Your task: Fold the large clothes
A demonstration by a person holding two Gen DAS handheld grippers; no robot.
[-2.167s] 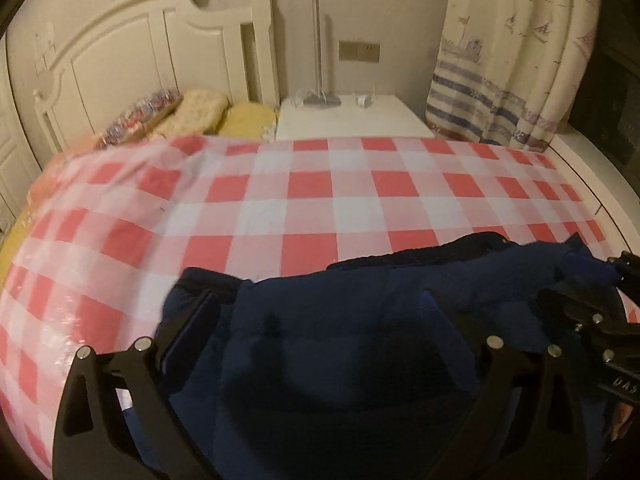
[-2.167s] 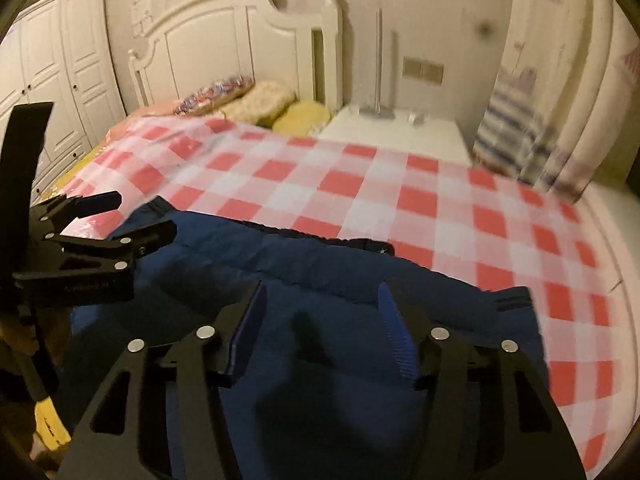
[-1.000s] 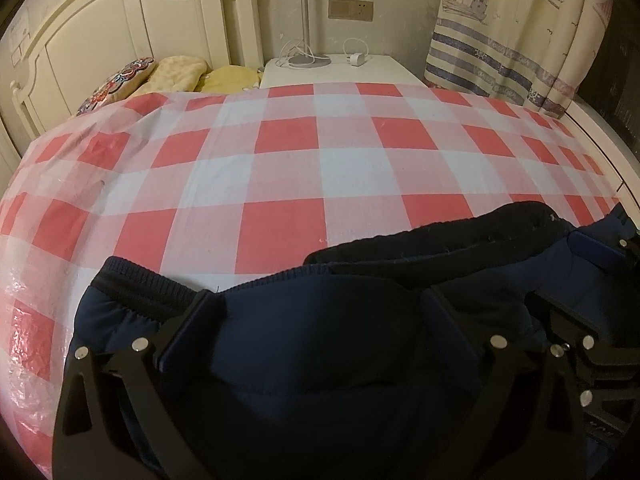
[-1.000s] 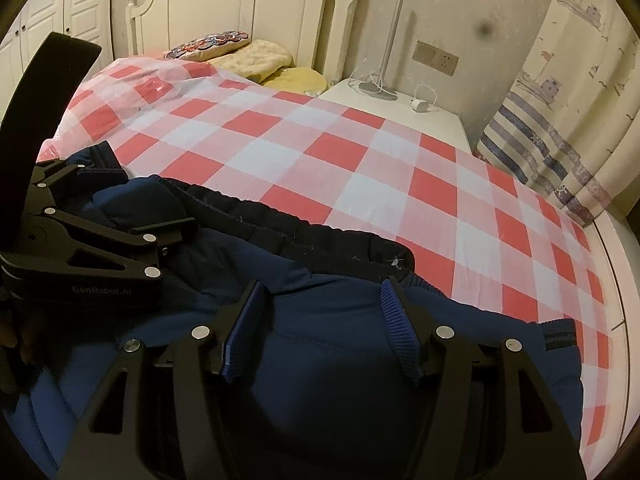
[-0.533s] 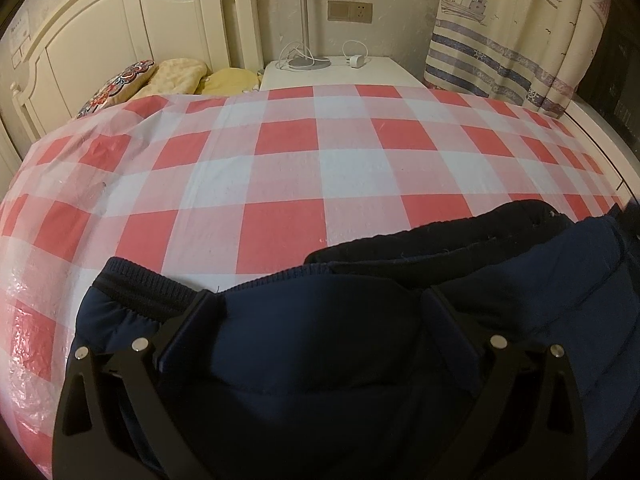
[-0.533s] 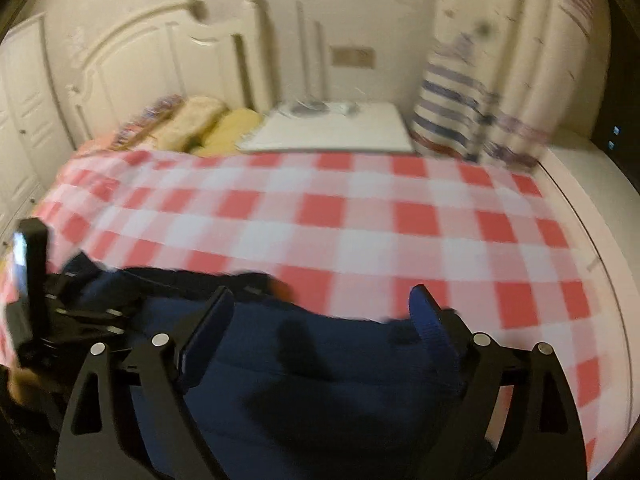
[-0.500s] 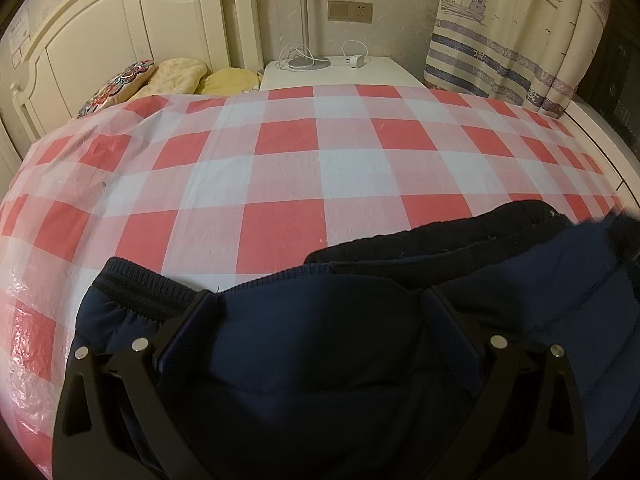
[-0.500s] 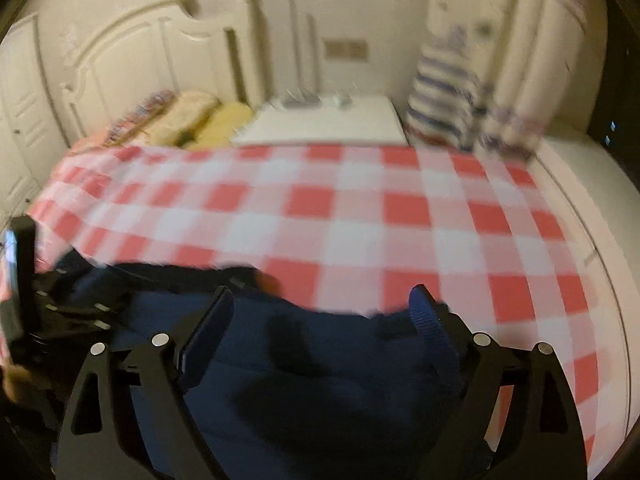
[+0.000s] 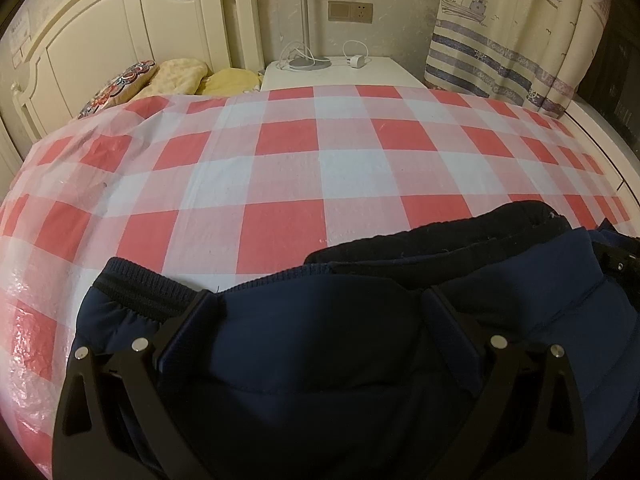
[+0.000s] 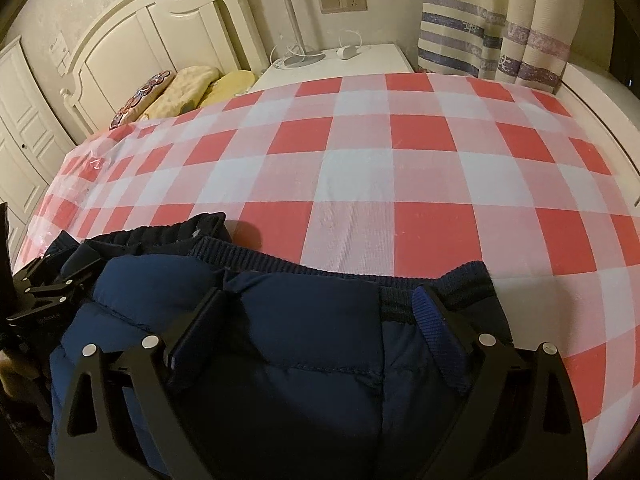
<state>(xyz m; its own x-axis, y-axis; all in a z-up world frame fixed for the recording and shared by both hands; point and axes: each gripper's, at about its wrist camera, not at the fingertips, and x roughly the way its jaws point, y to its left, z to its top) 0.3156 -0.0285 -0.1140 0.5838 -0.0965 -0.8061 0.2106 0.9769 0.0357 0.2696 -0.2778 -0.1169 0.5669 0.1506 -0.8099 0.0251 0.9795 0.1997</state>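
Note:
A navy padded jacket (image 9: 320, 360) lies flat on the near part of the bed, its ribbed hem (image 10: 340, 272) facing the headboard and a black lining edge (image 9: 440, 236) showing. My left gripper (image 9: 320, 296) hovers over the jacket's left hem corner, fingers wide apart and not pressing. My right gripper (image 10: 318, 292) is over the right hem corner; its jaws are opening, with jacket cloth lying under the gap and neither pad gripping it. The left gripper (image 10: 44, 288) also shows at the left edge of the right wrist view.
The bed cover (image 9: 280, 168) is red and white checked plastic, stretching bare to the pillows (image 9: 176, 76) and white headboard (image 9: 160, 20). A white nightstand (image 9: 340, 72) with a lamp base and charger stands behind. A striped curtain (image 9: 520, 40) hangs at right, and a wardrobe (image 10: 20, 140) stands at left.
My right gripper has slid to the right along the jacket's hem, levelled out and spread its fingers wider. The left gripper and the jacket have stayed put.

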